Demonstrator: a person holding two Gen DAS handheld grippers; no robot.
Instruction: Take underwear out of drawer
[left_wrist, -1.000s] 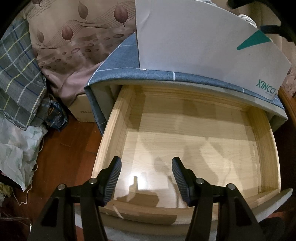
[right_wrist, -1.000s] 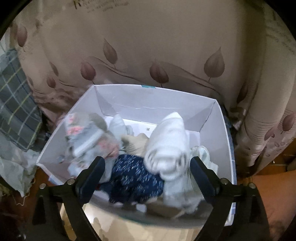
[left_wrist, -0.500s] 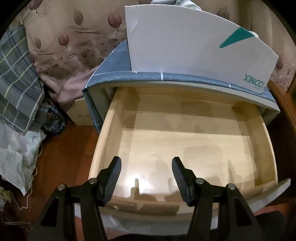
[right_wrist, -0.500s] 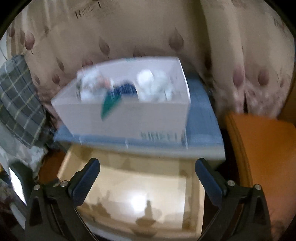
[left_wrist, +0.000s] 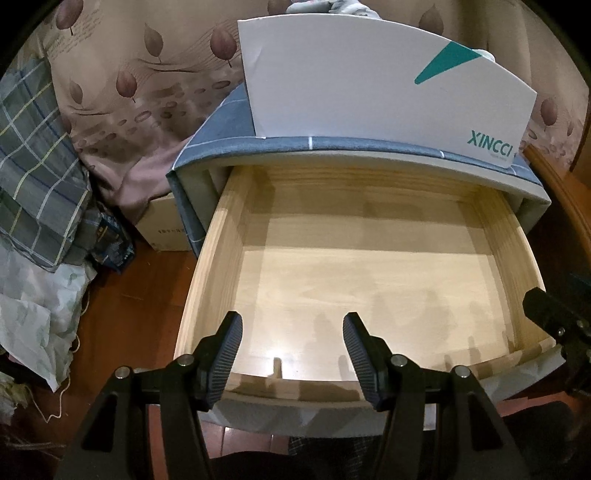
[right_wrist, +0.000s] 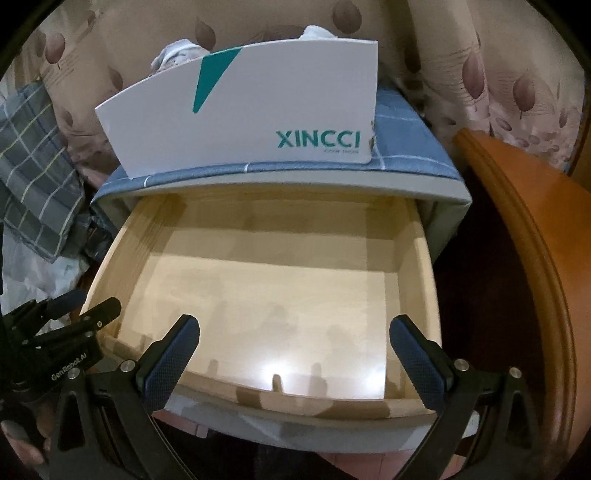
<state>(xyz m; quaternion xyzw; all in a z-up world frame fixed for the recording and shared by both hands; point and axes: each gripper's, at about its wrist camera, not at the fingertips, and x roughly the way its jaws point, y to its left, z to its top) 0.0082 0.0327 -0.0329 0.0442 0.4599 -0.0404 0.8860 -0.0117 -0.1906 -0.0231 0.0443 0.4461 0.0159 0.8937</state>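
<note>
1. Leaf-print curtain behind; one cabinet (right_wrist: 406, 122) with a blue checked top stands in front of it, its one drawer (left_wrist: 218, 258) pulled out, one white box (right_wrist: 258, 122) on top.
2. Drawer floor is bare wood in both views; no underwear lies in it; the only garments visible are crumpled cloth (right_wrist: 177, 51) poking above the box rim, at least two bundles, exact count hidden by the box wall.
3. Left tool (left_wrist: 291, 347) hangs over the drawer's front edge, jaws well apart, nothing between them.
4. Right tool (right_wrist: 295, 354) beside it over the same edge; its jaws have just been opening, now spread very wide and empty.
5. Judged: the removal looks finished, or nearly.
6. Risks: a further reach into the drawer would close on nothing; the two tools sit close, so a sideways move could knock them together; a raised tool could catch the box, which sits at the cabinet's front edge, and tip the garments back down.
</note>
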